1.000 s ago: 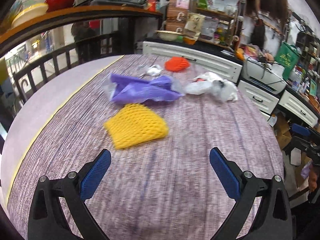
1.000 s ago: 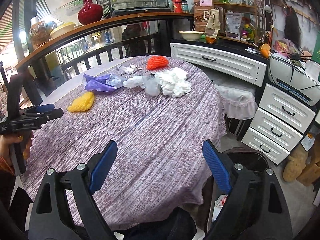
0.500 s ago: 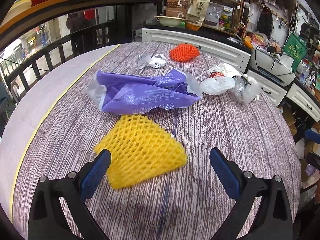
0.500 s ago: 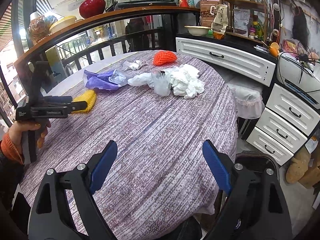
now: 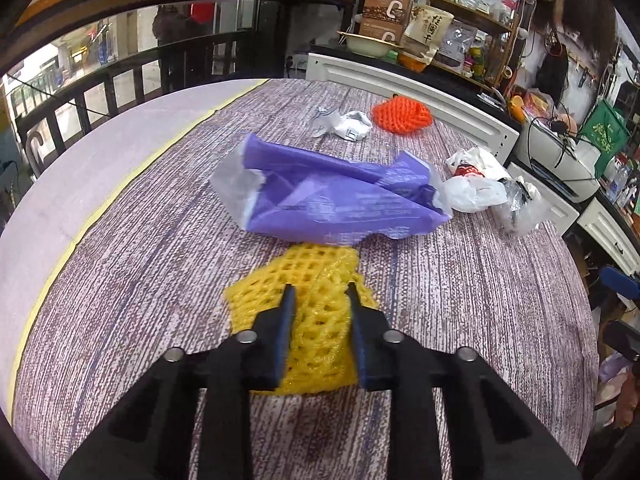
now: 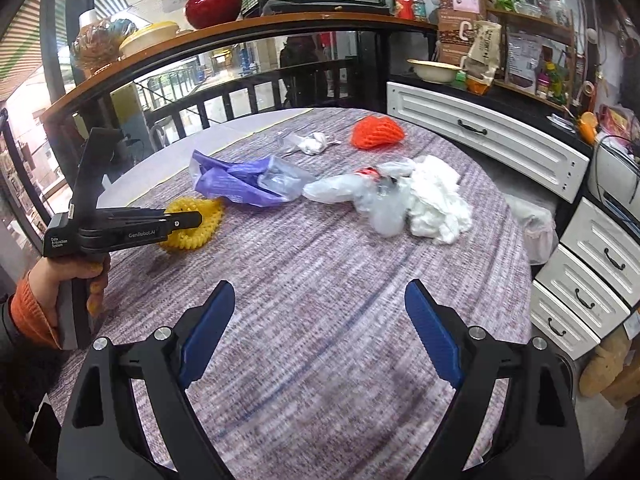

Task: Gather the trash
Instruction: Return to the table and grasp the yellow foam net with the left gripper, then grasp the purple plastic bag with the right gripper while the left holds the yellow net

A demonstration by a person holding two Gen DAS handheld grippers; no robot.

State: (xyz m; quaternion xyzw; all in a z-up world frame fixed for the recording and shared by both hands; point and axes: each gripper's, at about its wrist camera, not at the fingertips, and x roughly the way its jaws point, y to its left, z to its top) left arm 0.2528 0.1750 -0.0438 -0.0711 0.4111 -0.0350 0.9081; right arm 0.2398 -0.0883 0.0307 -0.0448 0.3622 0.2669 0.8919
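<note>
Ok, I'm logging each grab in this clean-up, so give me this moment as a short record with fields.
left gripper: fingers have just closed on the yellow net
right gripper: open, empty, over bare tablecloth
still lying: purple bag, orange net, white wrapper, clear bags, tissues

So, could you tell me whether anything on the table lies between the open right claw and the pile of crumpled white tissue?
Nothing visible does. Only bare striped tablecloth lies between the right claw, jaws wide apart and empty, and the crumpled white tissue. A clear plastic bag touches the pile's left side, off that line.
</note>
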